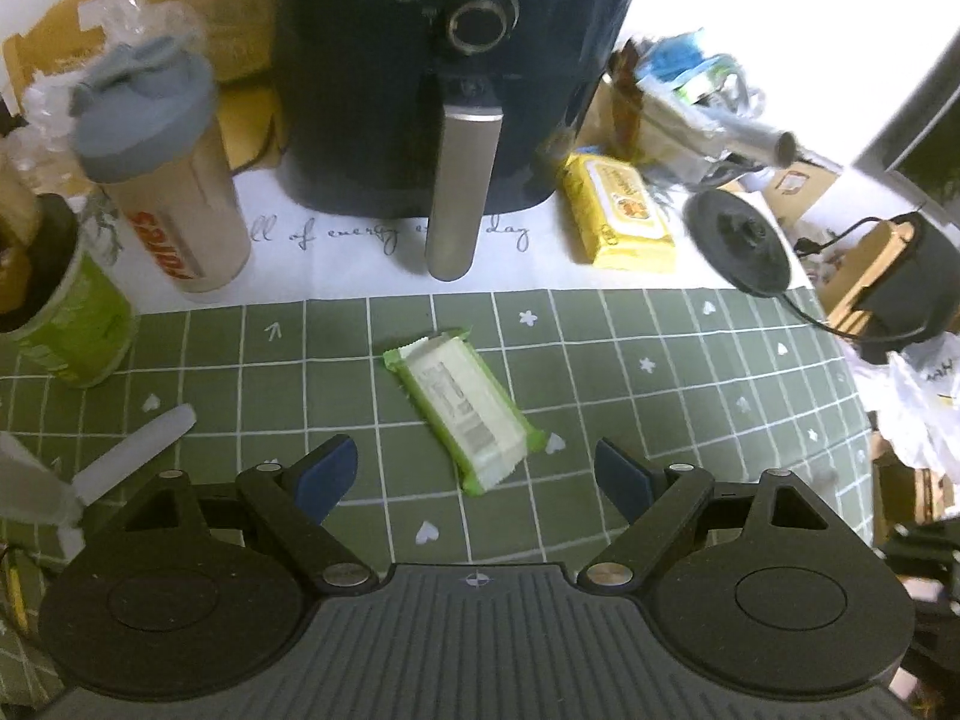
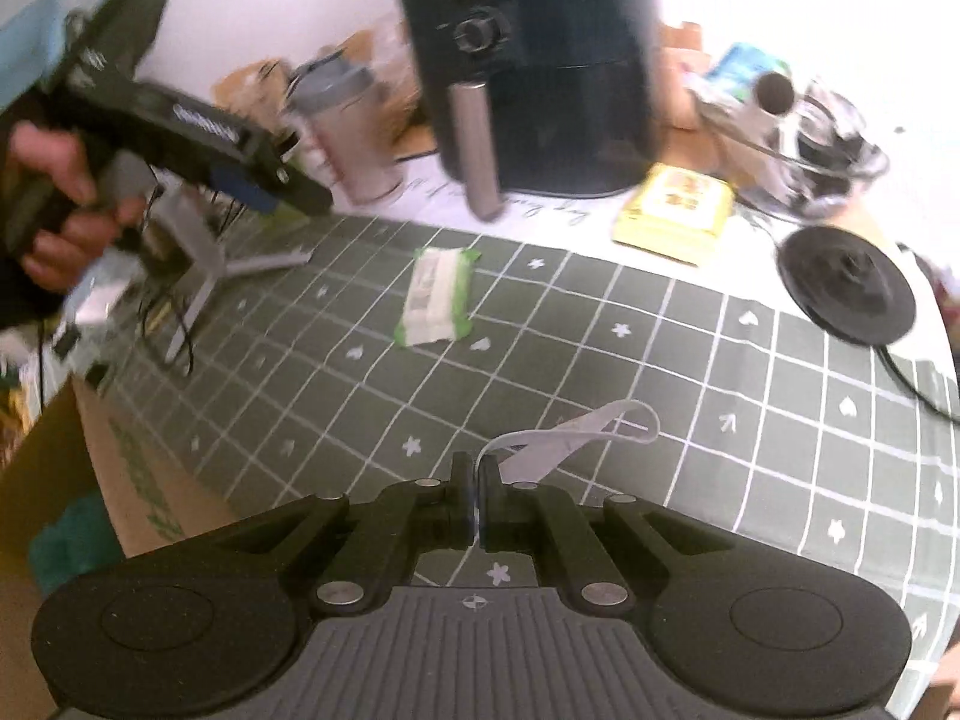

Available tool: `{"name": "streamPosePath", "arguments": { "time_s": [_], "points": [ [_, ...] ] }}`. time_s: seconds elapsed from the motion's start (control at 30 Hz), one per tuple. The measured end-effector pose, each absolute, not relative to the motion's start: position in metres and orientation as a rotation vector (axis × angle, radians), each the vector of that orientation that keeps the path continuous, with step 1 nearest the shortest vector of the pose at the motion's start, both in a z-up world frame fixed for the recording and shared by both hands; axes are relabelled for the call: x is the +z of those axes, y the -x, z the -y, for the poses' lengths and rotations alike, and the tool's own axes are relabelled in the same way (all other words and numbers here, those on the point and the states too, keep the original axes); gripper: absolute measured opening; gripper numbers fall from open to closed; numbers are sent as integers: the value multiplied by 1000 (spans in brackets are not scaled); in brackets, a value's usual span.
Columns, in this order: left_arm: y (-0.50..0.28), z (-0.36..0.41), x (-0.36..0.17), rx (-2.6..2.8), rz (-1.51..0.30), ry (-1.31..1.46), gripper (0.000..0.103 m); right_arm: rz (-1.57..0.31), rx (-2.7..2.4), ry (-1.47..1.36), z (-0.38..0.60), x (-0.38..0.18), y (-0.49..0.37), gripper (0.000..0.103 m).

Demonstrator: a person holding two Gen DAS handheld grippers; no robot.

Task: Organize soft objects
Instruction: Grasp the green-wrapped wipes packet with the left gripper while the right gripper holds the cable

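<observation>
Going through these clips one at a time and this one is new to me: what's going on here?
A person is tidying soft items on a green grid tablecloth, with a hand-held gripper in each hand. The left hand-held gripper is open and hangs just above a green-and-white packet lying flat on the cloth, not touching it. The right hand-held gripper is shut on a thin grey strap, which loops out past its tips. A cardboard box stands open at the table's left edge.

Pretty clearly someone's home kitchen table. There's a black air fryer on a green grid tablecloth, a shaker bottle beside it, and snack packs and a cardboard box crowding the edges.
</observation>
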State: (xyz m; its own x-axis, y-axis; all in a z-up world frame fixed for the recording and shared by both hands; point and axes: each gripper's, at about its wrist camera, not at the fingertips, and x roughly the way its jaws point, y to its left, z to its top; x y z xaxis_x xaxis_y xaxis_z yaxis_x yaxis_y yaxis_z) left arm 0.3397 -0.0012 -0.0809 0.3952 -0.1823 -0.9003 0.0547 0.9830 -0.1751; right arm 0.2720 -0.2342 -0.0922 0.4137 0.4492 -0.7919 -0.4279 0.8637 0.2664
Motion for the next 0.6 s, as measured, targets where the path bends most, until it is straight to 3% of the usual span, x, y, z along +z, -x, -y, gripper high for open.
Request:
{"name": "streamPosePath", "arguments": {
  "time_s": [0.6],
  "points": [
    [-407,11,-176,-6,-1278,271,86,-979,437,-109,249,-85,-258,4]
  ]
}}
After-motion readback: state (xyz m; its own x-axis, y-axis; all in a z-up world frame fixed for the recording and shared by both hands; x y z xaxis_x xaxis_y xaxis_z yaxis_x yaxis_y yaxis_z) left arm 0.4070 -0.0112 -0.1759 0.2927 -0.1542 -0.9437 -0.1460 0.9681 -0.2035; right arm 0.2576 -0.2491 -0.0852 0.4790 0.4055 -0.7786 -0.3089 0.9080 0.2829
